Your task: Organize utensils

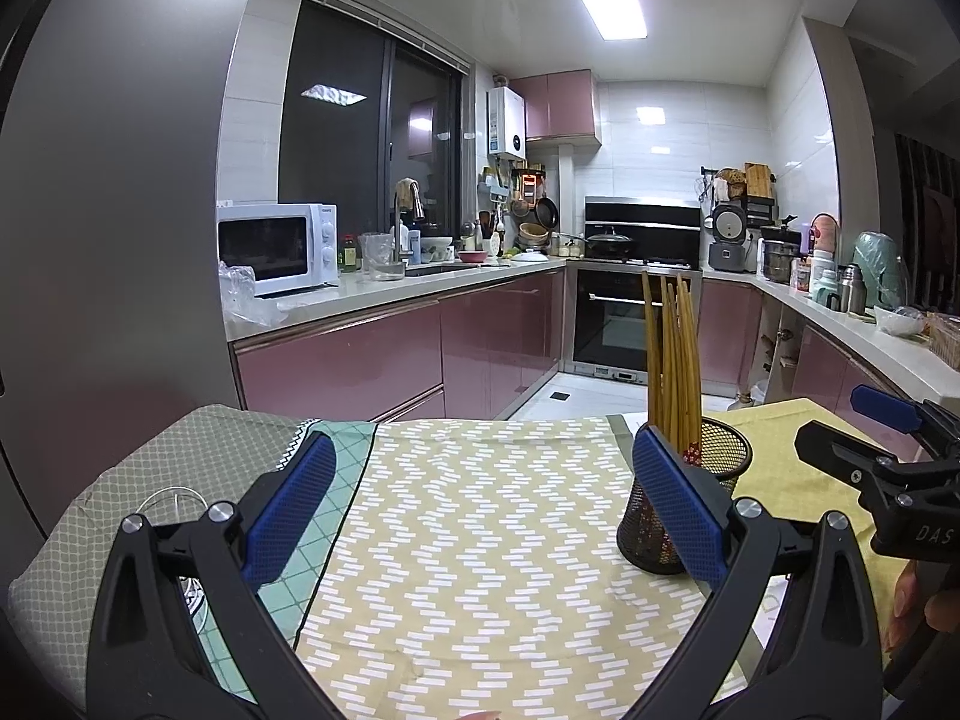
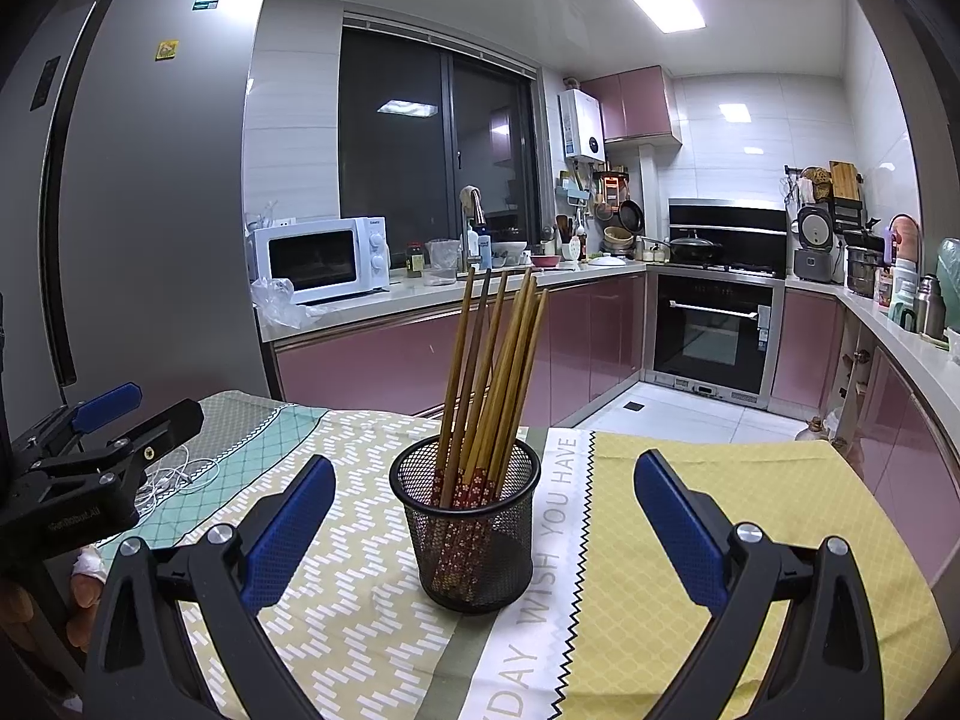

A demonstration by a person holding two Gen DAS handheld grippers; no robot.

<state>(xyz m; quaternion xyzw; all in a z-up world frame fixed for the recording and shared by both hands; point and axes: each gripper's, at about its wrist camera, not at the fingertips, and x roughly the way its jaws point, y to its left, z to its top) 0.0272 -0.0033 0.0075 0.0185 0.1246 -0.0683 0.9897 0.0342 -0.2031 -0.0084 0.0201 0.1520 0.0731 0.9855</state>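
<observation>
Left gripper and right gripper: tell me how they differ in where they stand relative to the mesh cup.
The right gripper faces the mesh cup squarely, the cup centred between its open fingers; the left gripper looks over bare tablecloth, the cup off to its right behind one finger. The right gripper's view shows the chopsticks fanned out; the left's shows them bunched. Both are wide open, holding nothing, with blue pads.

bright ceiling panel (image 1: 612,5) light | glare on window (image 2: 432,138) | sharp focus | fisheye bending, dark corners
</observation>
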